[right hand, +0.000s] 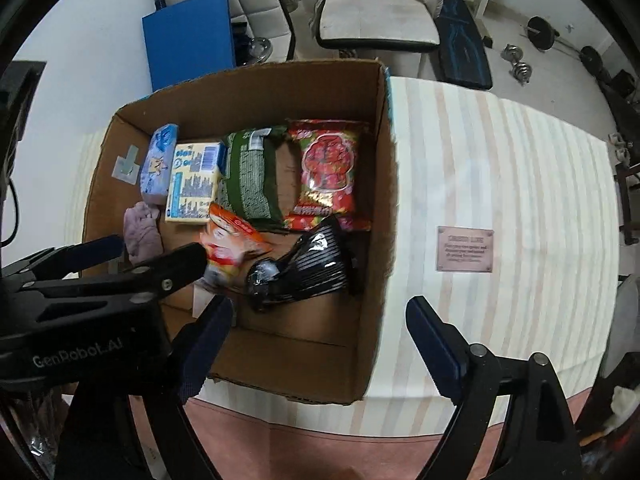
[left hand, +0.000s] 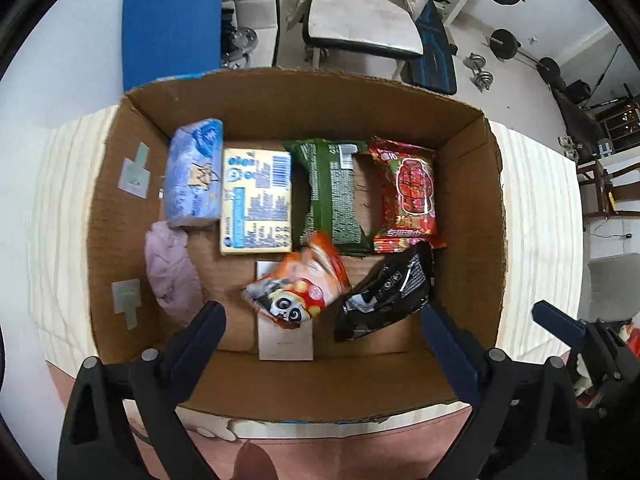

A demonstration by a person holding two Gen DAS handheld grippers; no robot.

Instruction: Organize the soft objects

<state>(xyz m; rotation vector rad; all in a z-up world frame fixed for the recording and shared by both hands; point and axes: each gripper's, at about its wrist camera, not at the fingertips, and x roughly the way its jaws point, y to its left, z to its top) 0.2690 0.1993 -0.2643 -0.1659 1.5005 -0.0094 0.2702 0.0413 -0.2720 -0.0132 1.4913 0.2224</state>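
An open cardboard box holds soft packs: a blue tissue pack, a yellow pack, a green pack, a red pack, a black pouch, an orange panda pack and a pink cloth. My left gripper is open and empty above the box's near side, over the panda pack. My right gripper is open and empty over the box's near right corner. The left gripper also shows in the right wrist view, open.
The box sits on a striped cream table with a small pink card to the right. Behind are a blue board, a white chair and dumbbells on the floor.
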